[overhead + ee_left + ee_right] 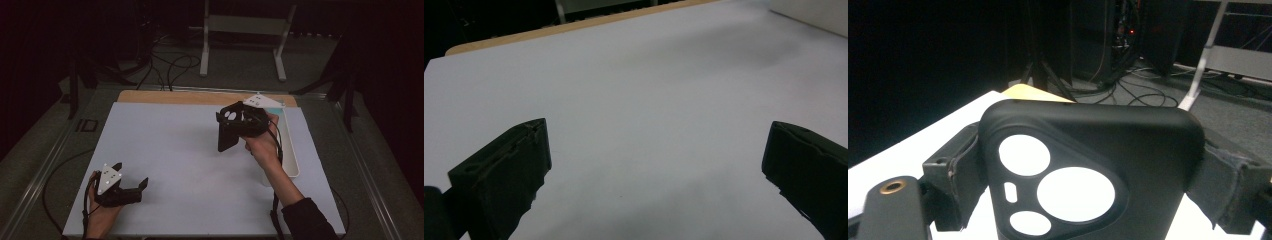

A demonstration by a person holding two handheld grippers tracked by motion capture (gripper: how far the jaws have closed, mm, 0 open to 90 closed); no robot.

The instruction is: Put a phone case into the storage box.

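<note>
A black phone case (pixel 228 127) with round camera cut-outs hangs above the white sheet (pixel 175 150), upright, at the right of middle. My right gripper (pixel 239 119) is shut on it, its jaws pressed against the case's two long sides. In the right gripper view the case (pixel 1108 150) stands between the two pads (pixel 960 170), cut-outs facing the camera. My left gripper (pixel 132 176) rests low near the front left of the sheet, open, with nothing between its jaws. In the left gripper view its fingers (pixel 506 170) stand wide apart over bare white sheet (pixel 649 100).
A long white tray (pixel 290 150) lies along the sheet's right edge, close behind the right hand. The wooden table edge (pixel 175 96) shows at the back. Beyond it stand a white metal frame (pixel 245 35) and floor cables (pixel 170 65).
</note>
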